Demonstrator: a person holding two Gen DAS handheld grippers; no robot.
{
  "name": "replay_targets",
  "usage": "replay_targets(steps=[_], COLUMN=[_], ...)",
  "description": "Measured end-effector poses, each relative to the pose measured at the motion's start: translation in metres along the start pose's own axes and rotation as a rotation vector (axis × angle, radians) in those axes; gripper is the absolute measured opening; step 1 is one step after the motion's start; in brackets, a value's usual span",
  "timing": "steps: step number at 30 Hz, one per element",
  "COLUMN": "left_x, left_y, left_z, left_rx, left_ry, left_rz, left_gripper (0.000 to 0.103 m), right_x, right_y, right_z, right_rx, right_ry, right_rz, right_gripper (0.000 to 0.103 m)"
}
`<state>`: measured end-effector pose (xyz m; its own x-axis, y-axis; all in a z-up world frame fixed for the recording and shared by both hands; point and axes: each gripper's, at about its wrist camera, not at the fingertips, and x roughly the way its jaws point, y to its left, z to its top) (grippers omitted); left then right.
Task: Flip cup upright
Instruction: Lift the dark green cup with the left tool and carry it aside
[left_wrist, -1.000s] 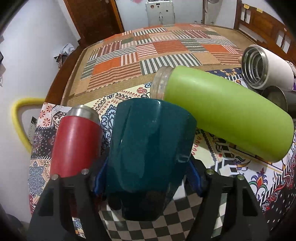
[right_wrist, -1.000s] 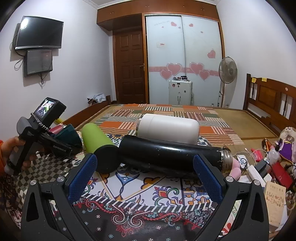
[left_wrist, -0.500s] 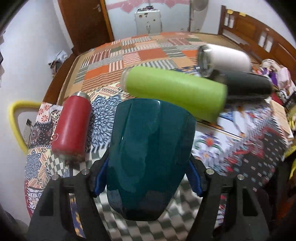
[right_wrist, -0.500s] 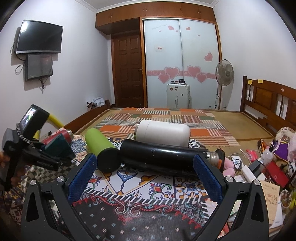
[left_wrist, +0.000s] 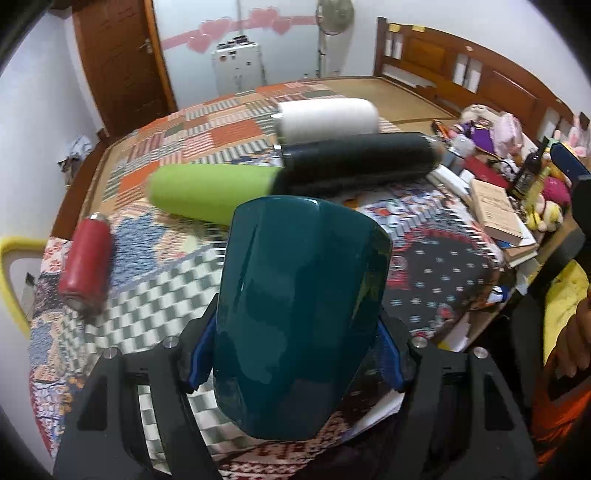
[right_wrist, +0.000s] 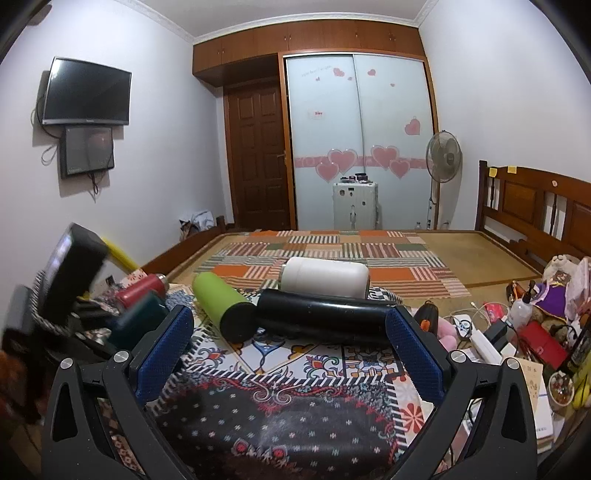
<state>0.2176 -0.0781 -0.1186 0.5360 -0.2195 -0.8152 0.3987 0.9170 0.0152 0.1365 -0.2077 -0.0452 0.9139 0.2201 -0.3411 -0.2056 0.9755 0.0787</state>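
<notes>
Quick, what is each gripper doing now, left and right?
Left gripper: closed on the teal cup.
Right gripper: open, holding nothing.

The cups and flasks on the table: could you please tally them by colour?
Teal cup, held in the left claw: 1
Red flask: 1
Green flask: 1
Black flask: 1
White flask: 1
Total: 5
</notes>
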Motion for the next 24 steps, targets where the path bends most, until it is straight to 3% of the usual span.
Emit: replay_targets(steps=[11,17,24], left_x=[0.037,0.059,0.064], left_y=[-0.044,-0.048,-0.048], left_z=[0.008,0.012,0.015], left_rx=[0.034,0.036,0.033], left_ry=[0.034,0.064,0.036], left_rz=[-0.053,-0.063,-0.067], left_gripper=[0.071,0.072,0.072], right_x=[0.002,0.014,0.024], right_y=[-0.013,-0.029,-0.038], right_z=[-0.013,-0.021,-0.027], right_rx=[-0.001,0.035,0.05], right_ry=[0.022,0.052,0.085], right_rz=[-0.004,-0.009,-0.029], right_gripper=[0.103,0.103,0.103])
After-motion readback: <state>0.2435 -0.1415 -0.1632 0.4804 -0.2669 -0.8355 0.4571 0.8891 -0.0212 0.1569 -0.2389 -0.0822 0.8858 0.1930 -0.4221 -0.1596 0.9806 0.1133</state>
